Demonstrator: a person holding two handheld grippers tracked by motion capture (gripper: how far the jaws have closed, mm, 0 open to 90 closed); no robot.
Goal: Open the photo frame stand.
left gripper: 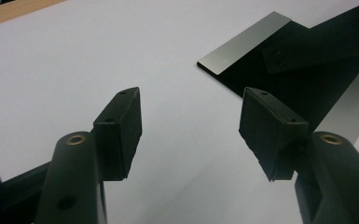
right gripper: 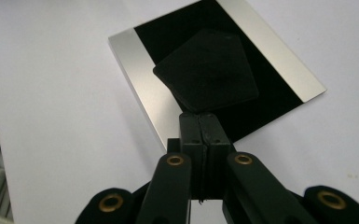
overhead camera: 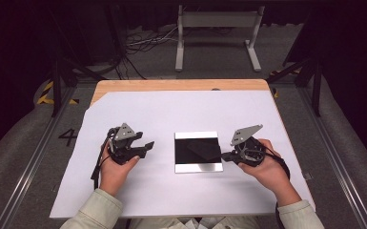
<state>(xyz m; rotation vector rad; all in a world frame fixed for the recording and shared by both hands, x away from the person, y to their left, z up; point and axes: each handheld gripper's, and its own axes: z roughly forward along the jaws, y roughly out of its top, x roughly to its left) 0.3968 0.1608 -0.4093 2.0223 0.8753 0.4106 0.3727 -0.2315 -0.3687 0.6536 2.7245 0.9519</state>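
Two tongs flank a black-and-silver plate on a white sheet.

White sheet (overhead camera: 138, 107) covers the wooden table (overhead camera: 181, 85) under both tongs. Plate (overhead camera: 198, 151) lies flat between them, well ahead-right of the left tongs (overhead camera: 148, 145), just ahead of the right tongs (overhead camera: 225, 155). Dark pad (right gripper: 206, 70) lies on the plate's black middle, its near corner at the right tongs' tips; the pads are pressed together there, whether pinching that corner I cannot tell. Left tongs' jaws wide apart, nothing between, over bare sheet.
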